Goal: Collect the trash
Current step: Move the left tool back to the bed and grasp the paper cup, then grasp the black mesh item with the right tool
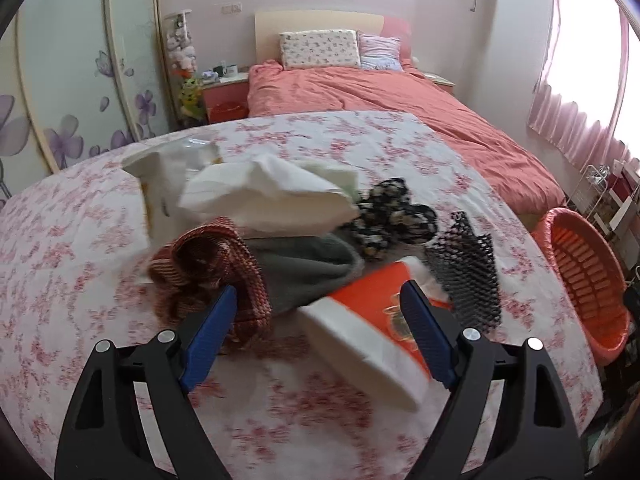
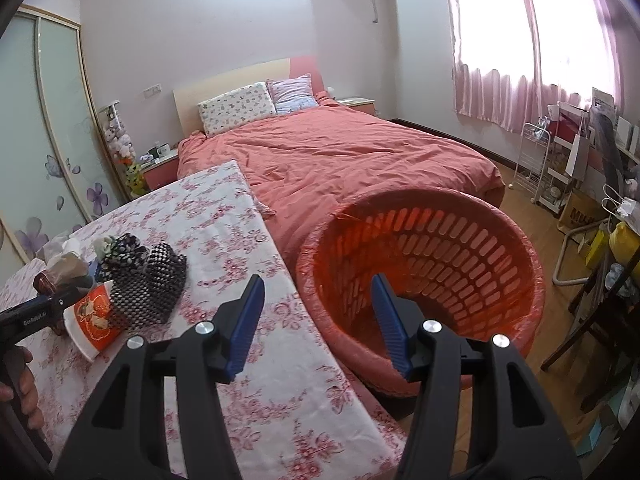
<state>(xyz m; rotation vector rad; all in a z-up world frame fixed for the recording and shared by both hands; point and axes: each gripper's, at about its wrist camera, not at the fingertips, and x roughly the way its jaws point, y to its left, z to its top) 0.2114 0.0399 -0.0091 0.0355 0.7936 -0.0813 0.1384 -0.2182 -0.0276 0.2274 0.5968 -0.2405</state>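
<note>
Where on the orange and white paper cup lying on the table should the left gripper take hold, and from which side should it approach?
Grip the paper cup across its orange mid-body, coming from above and the near side, where the left gripper already sits open. The cup lies on its side, so its wall is exposed there. The black mesh crowds its far right, and the grey cloth lies behind.

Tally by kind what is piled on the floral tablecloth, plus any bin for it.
Paper cups: 1, orange and white cup, lying on its side
Black foam nets: 1
Fabric pieces: 3, red-brown knit, grey cloth, black-and-white patterned piece
White wrappers or bags: 2
Orange baskets: 1
Total: 8
</note>
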